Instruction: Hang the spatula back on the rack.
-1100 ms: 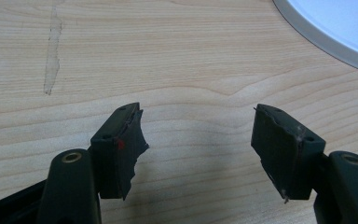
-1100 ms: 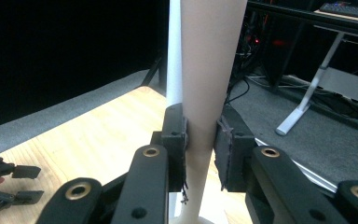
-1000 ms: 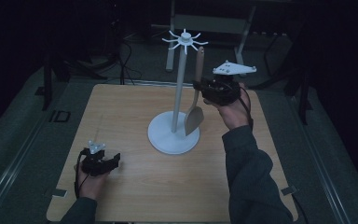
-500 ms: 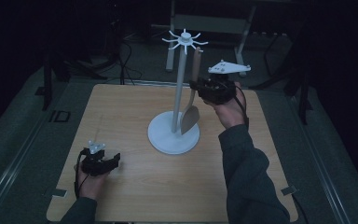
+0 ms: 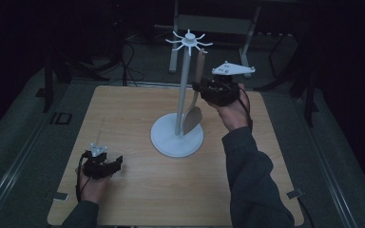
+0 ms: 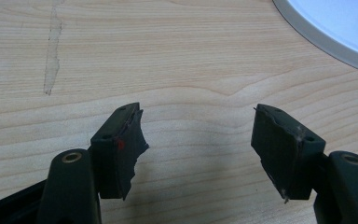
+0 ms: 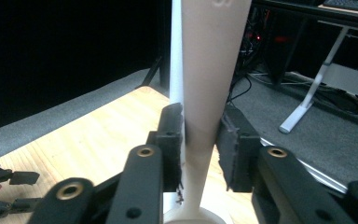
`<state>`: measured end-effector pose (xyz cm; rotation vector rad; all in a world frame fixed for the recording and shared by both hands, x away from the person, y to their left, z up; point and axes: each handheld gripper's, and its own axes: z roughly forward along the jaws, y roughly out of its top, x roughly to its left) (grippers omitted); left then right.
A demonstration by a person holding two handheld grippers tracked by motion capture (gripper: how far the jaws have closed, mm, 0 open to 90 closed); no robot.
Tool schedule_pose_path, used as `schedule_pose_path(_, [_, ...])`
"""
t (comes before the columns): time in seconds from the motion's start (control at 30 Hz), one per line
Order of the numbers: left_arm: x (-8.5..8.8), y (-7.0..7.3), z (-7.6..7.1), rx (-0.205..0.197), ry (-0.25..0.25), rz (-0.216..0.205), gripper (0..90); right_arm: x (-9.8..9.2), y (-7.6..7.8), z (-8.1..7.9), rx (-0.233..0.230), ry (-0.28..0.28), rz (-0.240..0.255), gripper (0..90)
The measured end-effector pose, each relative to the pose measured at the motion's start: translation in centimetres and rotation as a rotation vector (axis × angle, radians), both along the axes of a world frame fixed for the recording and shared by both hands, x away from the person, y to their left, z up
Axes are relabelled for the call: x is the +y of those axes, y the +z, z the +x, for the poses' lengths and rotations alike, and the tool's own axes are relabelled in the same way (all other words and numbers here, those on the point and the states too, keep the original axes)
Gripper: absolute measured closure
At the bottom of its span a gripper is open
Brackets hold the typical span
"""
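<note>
A white stand (image 5: 184,90) with a round base (image 5: 167,141) and a ring of hooks on top rises from the wooden table (image 5: 138,199). A beige spatula (image 5: 193,118) hangs upright beside the pole, blade down, its handle top at the hooks. My right gripper (image 5: 199,88) is level at mid-handle. Its jaws have just been opening; the handle (image 7: 205,70) stands between the pads (image 7: 175,135) with little slack. My left gripper (image 5: 119,164) rests low on the table at the near left, open (image 6: 198,135) with nothing between its fingers.
The stand's white base edge (image 6: 326,28) lies ahead and to the right of the left jaws. A metal desk frame (image 5: 214,23) and cables stand on the dark floor behind the table. Bare wood lies around the left gripper.
The top of the spatula's handle has shifted slightly toward the stand's hooks. Both hands stay where they were.
</note>
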<state>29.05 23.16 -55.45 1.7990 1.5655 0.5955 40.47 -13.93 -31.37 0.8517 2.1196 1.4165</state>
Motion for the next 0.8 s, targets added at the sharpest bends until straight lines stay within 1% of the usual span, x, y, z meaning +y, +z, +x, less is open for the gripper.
schedule_pose_path(0.2, [-0.03,0.0,0.01,0.001,-0.002,0.002,34.0,-0.05,-0.11,-0.05,-0.004,-0.004,-0.007,56.9])
schedule_pose_path(0.27, [-0.03,0.0,0.01,0.001,-0.002,0.003,34.0,-0.13,-0.19,-0.03,-0.007,-0.008,-0.002,53.4])
schedule_pose_path(0.3, [-0.04,0.0,0.02,0.002,-0.003,0.003,34.0,-0.26,-0.28,0.02,-0.011,-0.016,0.001,50.2])
schedule_pose_path(0.4, [-0.06,-0.01,0.03,0.001,-0.003,0.003,34.0,-0.35,-0.39,0.04,-0.01,-0.022,-0.002,47.9])
schedule_pose_path(0.5, [-0.1,-0.03,0.05,0.002,-0.004,0.004,34.0,-0.45,-0.55,0.02,-0.007,-0.026,-0.01,42.2])
schedule_pose_path(0.6, [-0.11,-0.03,0.05,0.002,-0.005,0.005,34.0,-0.46,-0.62,-0.04,-0.008,-0.026,-0.017,39.8])
schedule_pose_path(0.63, [-0.12,-0.03,0.05,0.002,-0.005,0.004,34.0,-0.47,-0.7,-0.11,-0.009,-0.026,-0.024,36.8])
schedule_pose_path(0.67, [-0.11,-0.02,0.06,0.002,-0.005,0.005,34.0,-0.49,-0.74,-0.15,-0.008,-0.028,-0.026,35.6])
schedule_pose_path(0.8, [-0.11,-0.02,0.07,0.001,-0.005,0.004,34.0,-0.65,-0.95,-0.37,-0.001,-0.038,-0.025,30.9])
